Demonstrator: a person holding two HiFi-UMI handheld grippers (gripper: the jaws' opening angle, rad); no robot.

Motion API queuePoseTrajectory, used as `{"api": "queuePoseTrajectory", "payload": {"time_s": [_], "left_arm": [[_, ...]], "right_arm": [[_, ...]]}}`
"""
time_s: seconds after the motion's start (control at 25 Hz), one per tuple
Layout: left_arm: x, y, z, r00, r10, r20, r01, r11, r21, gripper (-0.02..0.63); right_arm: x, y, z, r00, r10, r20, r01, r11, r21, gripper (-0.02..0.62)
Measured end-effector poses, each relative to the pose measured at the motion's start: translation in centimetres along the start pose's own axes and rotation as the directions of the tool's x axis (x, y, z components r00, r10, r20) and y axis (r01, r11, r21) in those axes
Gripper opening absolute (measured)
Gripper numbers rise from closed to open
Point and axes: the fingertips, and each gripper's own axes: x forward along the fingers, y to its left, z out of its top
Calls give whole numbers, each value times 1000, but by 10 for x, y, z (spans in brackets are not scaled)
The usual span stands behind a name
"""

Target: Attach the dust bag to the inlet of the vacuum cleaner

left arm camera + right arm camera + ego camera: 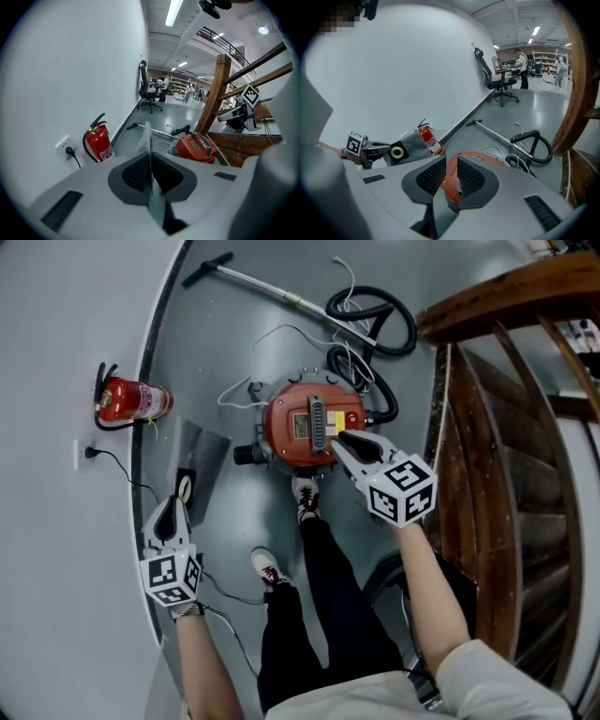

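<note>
Whereabouts: the dust bag is held up at the person's left, near the wall and well apart from the vacuum cleaner, which stands on the floor ahead of the person's feet.
Left gripper: fingers clenched on the bag's thin edge, which shows edge-on between the pads in the left gripper view.
Right gripper: fingers released, a little apart with nothing between them, hovering over the vacuum cleaner's red top.
Weight and stiffness, judged: the bag looks light and limp, a flat grey pouch that creases and would swing or fold if moved fast. It is likely easy to tear or crush where pinched hard.
Where to hold, judged: the black collar with its pale ring is the stiff part. Gripping the collar's rim, not the soft body, should keep the ring square to the inlet, which appears to be the dark stub on the machine's side.
Bag surface: matt, papery or fleecy grey, with soft folds.
Vacuum body: round, hard red shell with a grey carrying handle and a yellow label, likely smooth and slippery.
Nearby: black ribbed hose coiled behind it; red fire extinguisher by the wall.
</note>
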Motion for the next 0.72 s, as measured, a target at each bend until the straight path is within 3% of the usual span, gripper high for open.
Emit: {"api": "queuePoseTrajectory", "payload": {"time_s": [0.72], "left_arm": [[56, -10, -57, 996, -19, -84, 16, 999, -33, 23]], "right_arm": [[52, -40, -47, 993, 24, -116, -20, 999, 34, 120]]}}
